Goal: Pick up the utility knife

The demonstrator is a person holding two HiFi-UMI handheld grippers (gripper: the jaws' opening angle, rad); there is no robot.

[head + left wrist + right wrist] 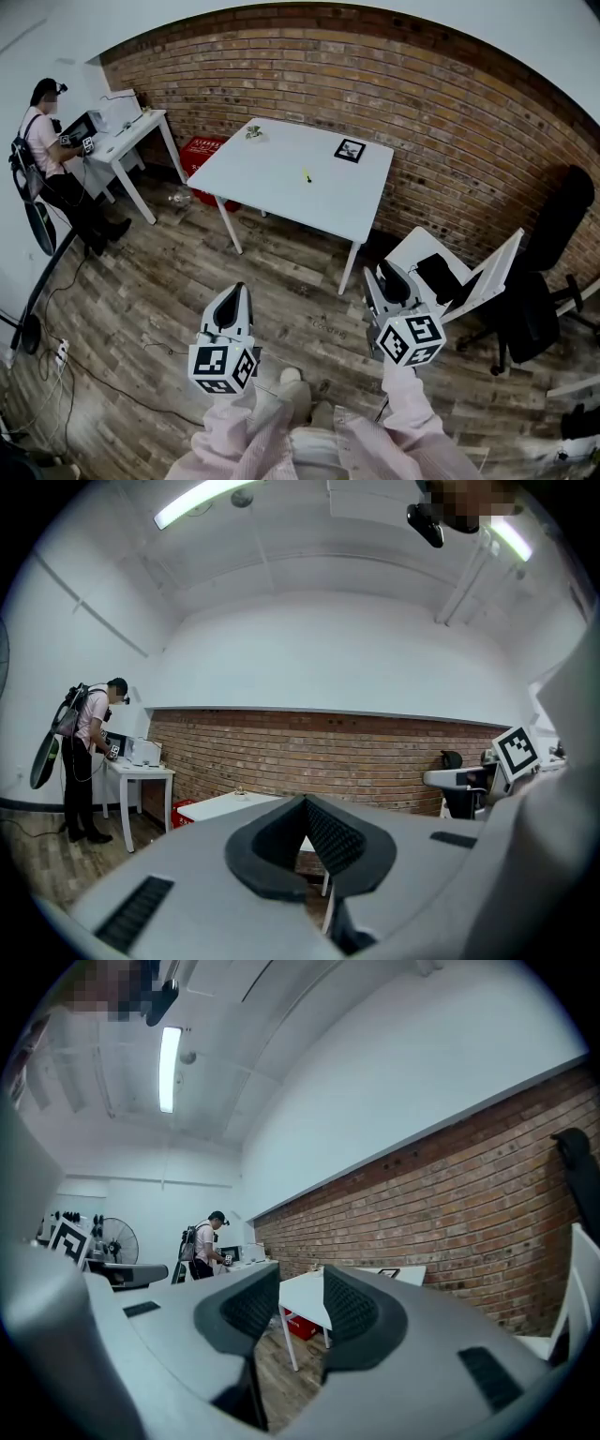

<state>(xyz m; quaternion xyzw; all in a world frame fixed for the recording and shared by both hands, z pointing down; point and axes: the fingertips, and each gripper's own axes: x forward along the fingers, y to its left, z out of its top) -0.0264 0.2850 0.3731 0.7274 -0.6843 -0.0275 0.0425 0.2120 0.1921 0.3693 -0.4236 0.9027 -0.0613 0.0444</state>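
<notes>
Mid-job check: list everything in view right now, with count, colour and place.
table: 1, white, centre, near the brick wall
knife: 1, yellowish, mid-table; tiny, likely the knife
marker card: 1, black-and-white, table's far right
small item: 1, greenish, table's far left corner; too small to name
crate: 1, red, floor beyond the table
desk: 1, white, far left
person: 1, at the desk
chair: 1, black, right
stand: 1, white, right, black item on it
sleeves: 2, pink, bottom
left gripper: 1, grey, lower centre; jaws together, empty
right gripper: 1, grey, lower right; jaws apart, empty
</notes>
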